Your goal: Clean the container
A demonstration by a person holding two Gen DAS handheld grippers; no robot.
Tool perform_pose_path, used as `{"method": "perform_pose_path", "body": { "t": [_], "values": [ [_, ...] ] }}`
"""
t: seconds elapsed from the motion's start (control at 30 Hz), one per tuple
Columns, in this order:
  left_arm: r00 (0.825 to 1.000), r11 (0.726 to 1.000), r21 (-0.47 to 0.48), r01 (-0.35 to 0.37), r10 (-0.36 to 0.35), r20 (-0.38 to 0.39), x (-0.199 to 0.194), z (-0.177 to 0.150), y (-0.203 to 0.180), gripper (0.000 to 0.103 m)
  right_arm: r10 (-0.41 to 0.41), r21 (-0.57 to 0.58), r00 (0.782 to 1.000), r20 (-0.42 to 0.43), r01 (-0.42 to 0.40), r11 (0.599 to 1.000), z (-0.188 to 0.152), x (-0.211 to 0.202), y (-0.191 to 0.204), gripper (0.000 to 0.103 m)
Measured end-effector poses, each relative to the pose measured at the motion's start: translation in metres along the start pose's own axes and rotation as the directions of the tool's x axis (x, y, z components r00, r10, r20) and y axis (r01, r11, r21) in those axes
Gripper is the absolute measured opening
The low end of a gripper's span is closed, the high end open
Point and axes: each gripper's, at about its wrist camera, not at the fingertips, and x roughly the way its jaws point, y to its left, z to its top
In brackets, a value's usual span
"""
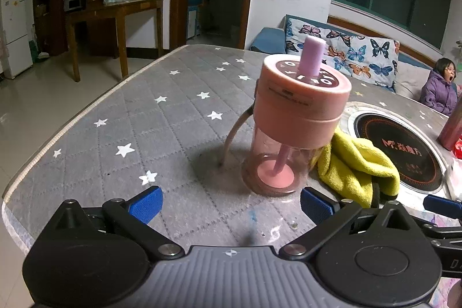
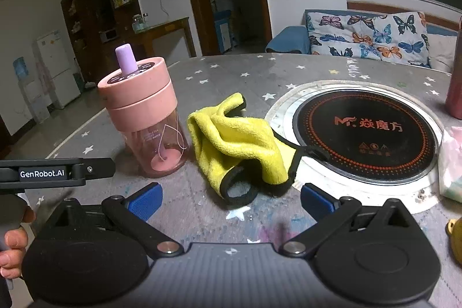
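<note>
A pink cup (image 1: 291, 120) with a clear lower body, a pink lid and a lilac straw cap stands upright on the grey star-patterned table (image 1: 130, 120). Right beside it lies a crumpled yellow cloth (image 1: 358, 166) with black edging. My left gripper (image 1: 231, 205) is open, just in front of the cup, with nothing between its blue pads. In the right wrist view the cup (image 2: 144, 117) stands at the left and the cloth (image 2: 236, 140) lies straight ahead. My right gripper (image 2: 231, 202) is open wide just short of the cloth, holding nothing.
A round black induction hob (image 2: 363, 134) is set into the table right of the cloth. A dark pink bottle (image 2: 456, 82) stands at the far right. The left gripper's body (image 2: 57, 172) and a hand (image 2: 11, 253) show at the left. A person (image 1: 440, 88) sits on the sofa behind.
</note>
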Motion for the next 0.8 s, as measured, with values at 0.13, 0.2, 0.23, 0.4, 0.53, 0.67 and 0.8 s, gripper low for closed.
{"method": "perform_pose_path", "body": {
  "t": [0.13, 0.2, 0.23, 0.4, 0.53, 0.67, 0.8],
  "values": [
    [1.0, 1.0, 0.013, 0.003, -0.003, 0.003, -0.003, -0.003, -0.003, 0.103, 0.0, 0.0, 1.0, 0.003, 0.0, 1.0, -0.001, -0.003, 0.003, 0.103],
    [1.0, 1.0, 0.016, 0.005, -0.005, 0.005, -0.005, -0.003, -0.003, 0.103, 0.002, -0.001, 1.0, 0.004, -0.002, 1.0, -0.002, -0.005, 0.004, 0.103],
    [1.0, 1.0, 0.017, 0.006, -0.006, 0.006, -0.006, -0.004, -0.003, 0.103, 0.002, -0.002, 1.0, 0.004, -0.002, 1.0, -0.003, -0.006, 0.005, 0.103],
    [1.0, 1.0, 0.019, 0.006, -0.006, 0.009, -0.01, -0.005, -0.004, 0.103, 0.005, -0.004, 1.0, 0.007, -0.005, 1.0, -0.004, -0.009, 0.008, 0.103],
    [1.0, 1.0, 0.021, 0.01, -0.01, 0.005, -0.011, -0.007, -0.006, 0.103, 0.004, -0.018, 1.0, 0.007, -0.004, 1.0, -0.004, -0.011, 0.01, 0.103],
    [1.0, 1.0, 0.024, 0.006, -0.006, -0.001, -0.011, -0.008, -0.007, 0.103, 0.005, -0.025, 1.0, 0.012, -0.005, 1.0, -0.004, -0.013, 0.011, 0.103],
    [1.0, 1.0, 0.03, 0.007, -0.006, -0.007, -0.01, -0.01, -0.009, 0.103, 0.004, -0.031, 1.0, 0.01, -0.003, 1.0, -0.003, -0.014, 0.011, 0.103]
  ]
}}
